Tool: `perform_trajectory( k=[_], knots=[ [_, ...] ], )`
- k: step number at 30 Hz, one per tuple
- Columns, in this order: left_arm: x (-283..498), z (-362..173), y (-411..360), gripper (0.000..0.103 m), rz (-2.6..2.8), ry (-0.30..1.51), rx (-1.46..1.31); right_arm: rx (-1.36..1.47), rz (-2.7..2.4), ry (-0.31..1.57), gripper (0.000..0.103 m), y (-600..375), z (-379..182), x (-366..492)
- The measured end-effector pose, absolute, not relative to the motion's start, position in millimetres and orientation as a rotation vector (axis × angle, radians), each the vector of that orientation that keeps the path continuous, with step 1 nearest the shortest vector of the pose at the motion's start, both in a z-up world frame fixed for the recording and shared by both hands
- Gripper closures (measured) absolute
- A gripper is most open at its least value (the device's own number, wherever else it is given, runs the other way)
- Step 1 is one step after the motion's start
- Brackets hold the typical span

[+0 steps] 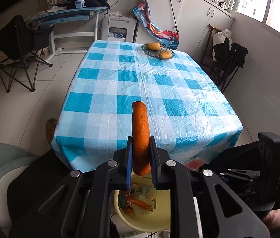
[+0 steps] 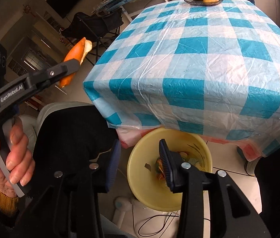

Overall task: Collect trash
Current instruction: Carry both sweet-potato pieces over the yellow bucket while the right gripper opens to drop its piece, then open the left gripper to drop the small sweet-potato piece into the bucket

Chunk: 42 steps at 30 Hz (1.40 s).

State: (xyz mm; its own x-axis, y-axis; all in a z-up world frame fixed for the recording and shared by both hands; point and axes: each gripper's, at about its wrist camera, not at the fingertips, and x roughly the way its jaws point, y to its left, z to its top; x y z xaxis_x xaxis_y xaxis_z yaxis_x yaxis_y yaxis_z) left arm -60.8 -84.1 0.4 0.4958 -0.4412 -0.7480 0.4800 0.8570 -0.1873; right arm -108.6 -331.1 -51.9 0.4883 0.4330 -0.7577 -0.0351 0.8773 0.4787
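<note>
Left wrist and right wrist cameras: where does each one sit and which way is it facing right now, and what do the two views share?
Left wrist: sits on the left hand-held gripper, looking forward and down over the checked table; its jaws are shut on an orange peel, and the right gripper's body shows at right.
Right wrist: sits on the right hand-held gripper, open and empty over the yellow bin; the person's left hand shows.
Shared: table, bin, peel, fruit basket.
</note>
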Motion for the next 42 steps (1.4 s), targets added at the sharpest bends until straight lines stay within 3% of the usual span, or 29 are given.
perform_trajectory(
  k=[7,19,42],
  knots=[
    [-100,-36,-83,0.088,-0.590,0.975,0.068,0.442,0.198,0.940,0.047,-343,-41,-124],
    [-117,-26,-85,0.088,-0.594,0.920,0.103,0.337,0.048,0.714,0.029,-349,-6,-140],
    [-129,-18,-89,0.087,-0.612,0.880,0.115,0.324,-0.030,0.644,0.022,-361,-1,-147]
  ],
)
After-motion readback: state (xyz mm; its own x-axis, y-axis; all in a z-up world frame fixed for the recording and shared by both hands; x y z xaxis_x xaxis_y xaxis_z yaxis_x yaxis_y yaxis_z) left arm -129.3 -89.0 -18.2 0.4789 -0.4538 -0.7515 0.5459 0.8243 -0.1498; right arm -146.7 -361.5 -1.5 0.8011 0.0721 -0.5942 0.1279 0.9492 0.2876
